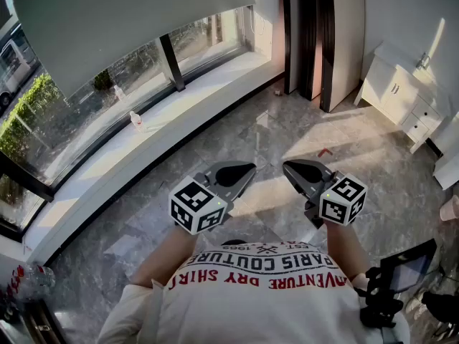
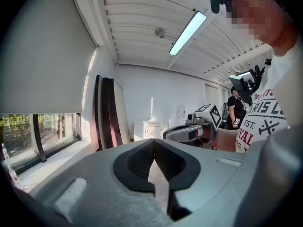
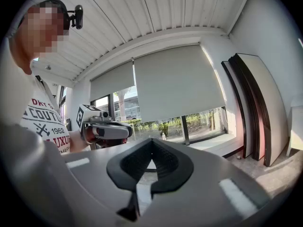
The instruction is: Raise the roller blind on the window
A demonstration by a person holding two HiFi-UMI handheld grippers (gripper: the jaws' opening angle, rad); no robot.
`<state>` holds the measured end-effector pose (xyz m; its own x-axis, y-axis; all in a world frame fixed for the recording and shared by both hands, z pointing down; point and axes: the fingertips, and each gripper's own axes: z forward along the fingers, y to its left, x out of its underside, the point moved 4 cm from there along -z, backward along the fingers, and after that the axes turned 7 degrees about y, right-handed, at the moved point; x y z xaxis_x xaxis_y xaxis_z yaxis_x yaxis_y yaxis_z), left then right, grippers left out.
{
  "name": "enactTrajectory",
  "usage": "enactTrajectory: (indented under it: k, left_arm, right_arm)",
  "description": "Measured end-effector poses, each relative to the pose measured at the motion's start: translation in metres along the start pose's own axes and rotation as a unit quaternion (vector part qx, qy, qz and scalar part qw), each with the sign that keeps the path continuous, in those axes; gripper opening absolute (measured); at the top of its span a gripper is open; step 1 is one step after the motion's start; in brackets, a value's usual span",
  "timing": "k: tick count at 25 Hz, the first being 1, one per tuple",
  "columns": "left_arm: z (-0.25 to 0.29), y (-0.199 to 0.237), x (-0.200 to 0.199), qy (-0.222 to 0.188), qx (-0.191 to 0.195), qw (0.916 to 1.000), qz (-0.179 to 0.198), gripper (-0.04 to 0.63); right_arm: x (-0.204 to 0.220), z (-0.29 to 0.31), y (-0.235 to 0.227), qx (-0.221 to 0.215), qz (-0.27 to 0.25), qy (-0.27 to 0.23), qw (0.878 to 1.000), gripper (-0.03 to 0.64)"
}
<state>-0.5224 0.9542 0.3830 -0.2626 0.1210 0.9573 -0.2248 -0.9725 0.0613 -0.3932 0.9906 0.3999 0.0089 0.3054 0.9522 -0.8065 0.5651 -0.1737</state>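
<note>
Status: both grippers shut, empty, clear of the blind

- Left gripper (image 1: 247, 169): jaws closed tip to tip, nothing between them. Its own view confirms this, with only the hollow behind the tips showing floor.
- Right gripper (image 1: 288, 167): same, jaws together and nothing held.
- Both are held side by side in front of the person's torso, over the marble floor (image 1: 237, 131). Noses angle slightly toward each other with a gap between them, and neither touches anything.
- Roller blind (image 1: 129, 20): grey, hanging over the upper part of the window (image 1: 79, 110), with its bottom edge partway down. Bare glass shows below it, with greenery outside. It is ahead and to the left of the grippers, well apart from both.
- Right gripper view shows a second blind (image 3: 112, 82) on the next pane, its bottom edge higher than the first one's.
- White windowsill (image 1: 179, 113) runs under the glass, with a small bottle (image 1: 135, 119) standing on it.
- Dark panels (image 1: 315, 34) lean against the wall at the window's right end, and a white cabinet (image 1: 401, 95) sits further right.
- Blind cord or chain: can't make it out in any view.
</note>
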Motion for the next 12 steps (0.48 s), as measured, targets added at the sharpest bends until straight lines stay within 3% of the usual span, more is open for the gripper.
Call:
enactTrajectory:
  k: [12]
  left_arm:
    - [0.018, 0.009, -0.004, 0.003, 0.008, 0.9999, -0.005, 0.005]
  right_arm:
    - [-0.002, 0.001, -0.017, 0.000, 0.013, -0.001, 1.000, 0.005]
